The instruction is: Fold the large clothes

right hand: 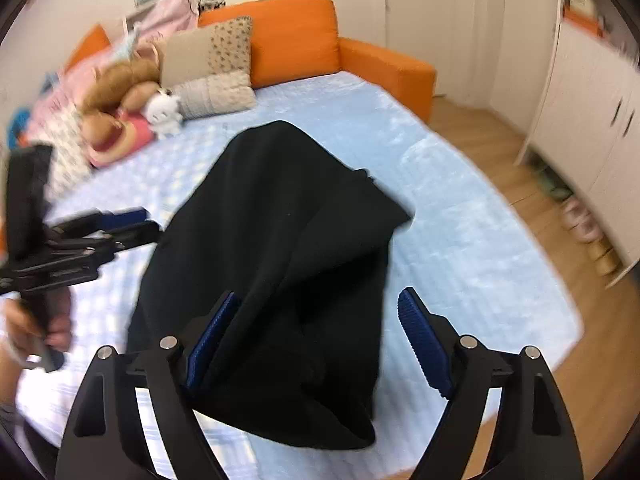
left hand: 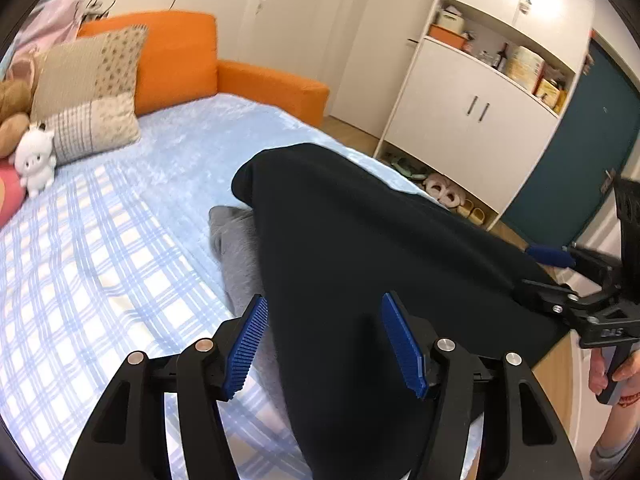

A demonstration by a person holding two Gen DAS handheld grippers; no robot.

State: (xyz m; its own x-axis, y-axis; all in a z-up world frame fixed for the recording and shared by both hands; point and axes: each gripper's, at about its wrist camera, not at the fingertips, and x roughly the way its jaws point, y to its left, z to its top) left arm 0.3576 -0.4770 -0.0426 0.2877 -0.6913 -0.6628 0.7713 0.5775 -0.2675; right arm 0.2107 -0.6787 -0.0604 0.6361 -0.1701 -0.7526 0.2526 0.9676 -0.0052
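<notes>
- The black garment (right hand: 276,264) lies folded on the bed (right hand: 460,220), partly over a grey garment (left hand: 236,248).
- The left gripper (left hand: 324,344) is spread apart, pads off the cloth.
- The right gripper (right hand: 316,344) is spread apart too, gripping nothing.

The bed (right hand: 460,216) is an orange sofa-bed covered by a pale blue blanket, fluffy on one half and checked in blue and white on the other. A black garment (right hand: 280,260) lies spread on it, over a grey garment (left hand: 236,248) of which only an edge shows. At the head lie two cushions (left hand: 88,92), a small white plush toy (left hand: 35,158) and a brown stuffed bear (right hand: 116,100).
</notes>
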